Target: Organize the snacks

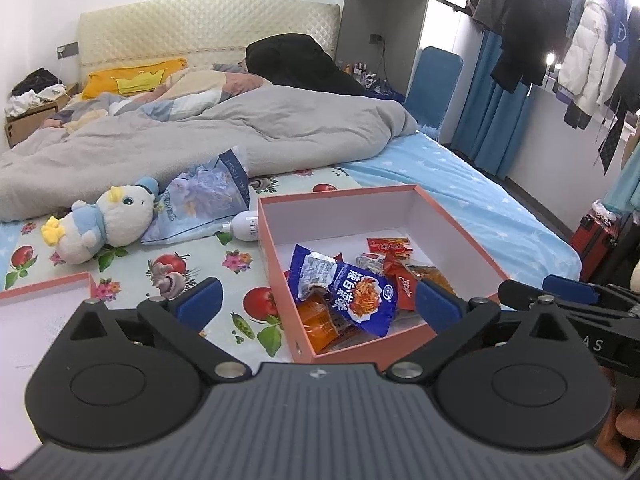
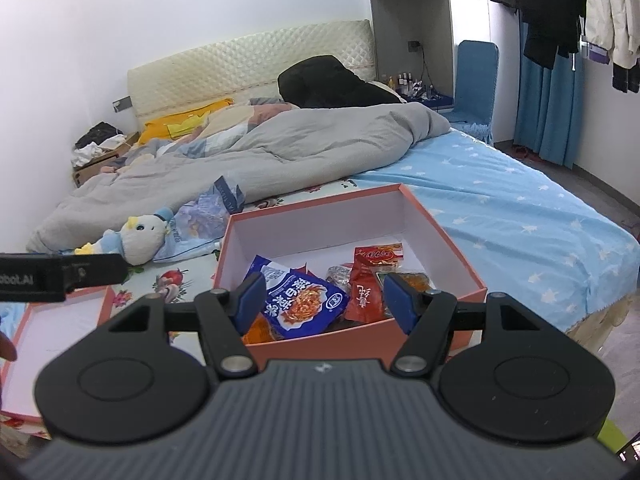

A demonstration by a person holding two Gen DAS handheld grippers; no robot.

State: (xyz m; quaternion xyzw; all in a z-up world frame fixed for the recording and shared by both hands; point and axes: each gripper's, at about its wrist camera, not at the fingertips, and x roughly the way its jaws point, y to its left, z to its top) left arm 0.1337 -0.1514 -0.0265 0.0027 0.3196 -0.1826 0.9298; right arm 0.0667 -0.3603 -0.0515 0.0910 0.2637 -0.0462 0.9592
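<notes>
A salmon-pink open box (image 1: 276,264) sits on the bed's fruit-print sheet. Inside lie several snack packets: a blue noodle-snack packet (image 1: 352,292) on top, red packets (image 1: 390,246) behind it and orange ones (image 1: 320,320) under it. My left gripper (image 1: 320,302) stands wide open over the box's near left corner, its pads clear of the blue packet. In the right wrist view the same box (image 2: 320,344), blue packet (image 2: 304,304) and red packet (image 2: 376,258) lie below my right gripper (image 2: 326,298). It is open with nothing pressed between its pads.
The box's lid (image 1: 40,292) lies upturned at the left. A plush duck (image 1: 108,220), a tissue pack (image 1: 204,196) and a white bottle (image 1: 246,226) lie behind, then a grey duvet (image 1: 240,132). Bare blue sheet (image 2: 500,208) stretches right of the box.
</notes>
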